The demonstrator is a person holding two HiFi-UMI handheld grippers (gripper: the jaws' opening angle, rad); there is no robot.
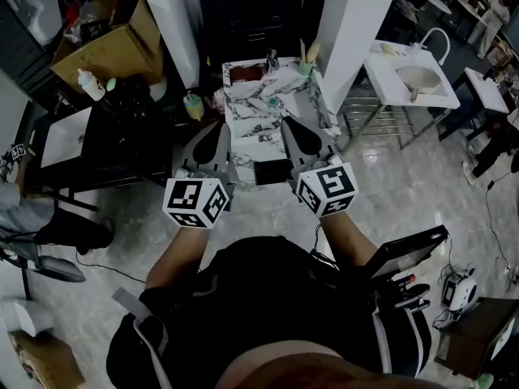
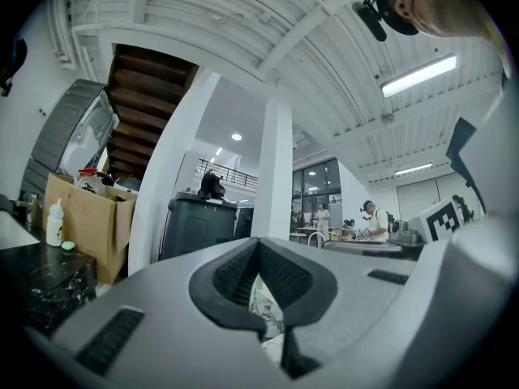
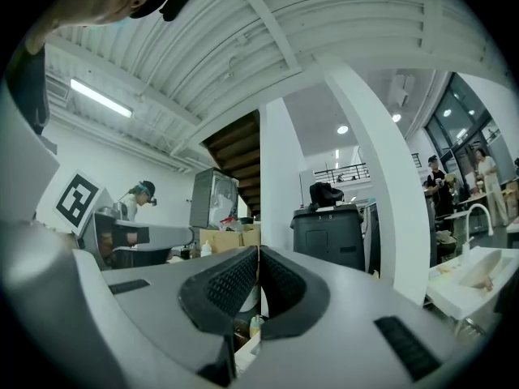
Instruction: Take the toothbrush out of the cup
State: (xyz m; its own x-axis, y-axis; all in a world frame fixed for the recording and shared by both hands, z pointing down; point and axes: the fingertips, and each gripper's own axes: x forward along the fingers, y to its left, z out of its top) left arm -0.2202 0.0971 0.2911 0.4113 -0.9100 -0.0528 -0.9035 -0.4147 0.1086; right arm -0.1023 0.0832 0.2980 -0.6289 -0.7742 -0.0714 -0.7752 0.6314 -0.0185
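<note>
In the head view a marble-topped table (image 1: 251, 124) stands ahead of me. At its far right corner is a pale green cup (image 1: 306, 68) with light sticks, likely the toothbrush (image 1: 309, 53), rising from it. My left gripper (image 1: 213, 130) and right gripper (image 1: 293, 128) are held level side by side over the table's near part, well short of the cup. Both are shut with nothing between the pads. In the left gripper view the left gripper (image 2: 258, 246) has its jaws together. The right gripper (image 3: 258, 254) looks the same in the right gripper view. Neither gripper view shows the cup.
On the table are a small dark bottle (image 1: 272, 58), a red-brown pad (image 1: 244, 73) and a black tablet (image 1: 272, 171). White pillars (image 1: 174, 23) flank it. A black counter (image 1: 105, 136) and a cardboard box (image 1: 105, 43) lie left, a white sink (image 1: 415, 79) right.
</note>
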